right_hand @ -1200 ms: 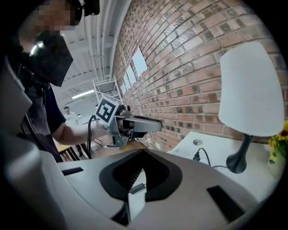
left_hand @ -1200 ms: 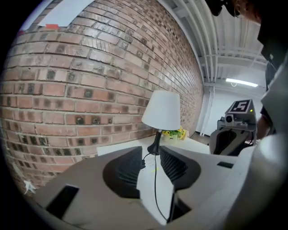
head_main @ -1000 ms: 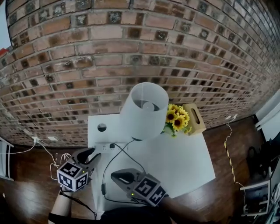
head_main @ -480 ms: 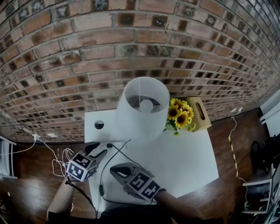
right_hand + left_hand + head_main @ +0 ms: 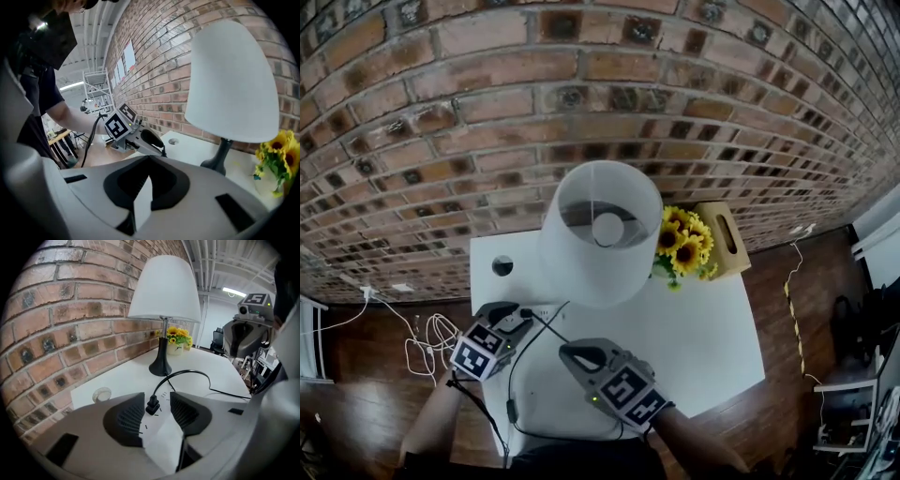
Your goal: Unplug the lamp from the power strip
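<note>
1. Lamp (image 5: 600, 230) with a white shade stands upright at the back of the white bench (image 5: 703, 337), against the brick wall (image 5: 487, 112).
2. Sunflowers (image 5: 682, 246) sit just right of the shade. A wooden box (image 5: 722, 242) is beside them, nearer the wall.
3. The lamp's black cord (image 5: 197, 376) arcs from the lamp base across the bench and ends in the black plug (image 5: 152, 405).
4. The plug is still seated in the white power strip (image 5: 163, 395), at the bench's left edge.
5. Left hand-held gripper (image 5: 157, 399) points down at the strip. Its jaws have just been opening and are wide apart. The plug stands between the tips with a gap on each side, so it is not pinched.
6. Right hand-held gripper (image 5: 150, 159) is over the front of the bench, right of the cord and aimed toward the lamp. Its jaws are closed together with nothing between them.
7. Loose white cables (image 5: 431, 337) lie on the wood floor left of the bench.
</note>
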Tool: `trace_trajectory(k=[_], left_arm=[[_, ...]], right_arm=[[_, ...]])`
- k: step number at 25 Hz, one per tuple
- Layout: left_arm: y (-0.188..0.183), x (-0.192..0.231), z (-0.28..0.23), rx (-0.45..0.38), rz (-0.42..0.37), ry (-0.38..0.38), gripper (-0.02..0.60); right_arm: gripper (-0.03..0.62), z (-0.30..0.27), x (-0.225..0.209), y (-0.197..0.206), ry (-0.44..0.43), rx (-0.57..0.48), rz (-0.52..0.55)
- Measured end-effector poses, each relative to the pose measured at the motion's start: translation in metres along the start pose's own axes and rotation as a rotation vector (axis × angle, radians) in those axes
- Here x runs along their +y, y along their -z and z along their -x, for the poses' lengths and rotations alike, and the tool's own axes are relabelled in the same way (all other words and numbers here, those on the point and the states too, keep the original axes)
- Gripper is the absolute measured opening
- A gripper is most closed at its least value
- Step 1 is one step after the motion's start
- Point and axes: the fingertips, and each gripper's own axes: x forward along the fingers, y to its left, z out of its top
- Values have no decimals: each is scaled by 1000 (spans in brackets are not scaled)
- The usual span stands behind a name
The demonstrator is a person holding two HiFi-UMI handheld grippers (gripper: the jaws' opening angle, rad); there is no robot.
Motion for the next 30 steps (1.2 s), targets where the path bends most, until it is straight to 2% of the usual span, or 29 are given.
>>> trace_trajectory(k=[2, 6, 11, 14, 22, 30], left_arm=[[2, 0, -5, 0, 9, 9, 187], [3, 1, -13, 12, -23, 9, 164], [4, 3, -20, 23, -37, 9, 142], [7, 4, -22, 28, -39, 10, 109], [7, 4, -24, 14, -34, 26, 103], [8, 4, -24, 8, -26, 42, 103]], right_arm=[[-11, -4, -13, 6, 23, 29, 41], [-11, -19, -41, 20, 61, 100, 108], [-11, -45, -55, 37, 45, 162, 184], [-11, -63, -60, 40, 39, 170, 176], [-11, -91, -73, 50, 38, 194, 110], [-9, -107, -76, 52, 78, 198, 96]])
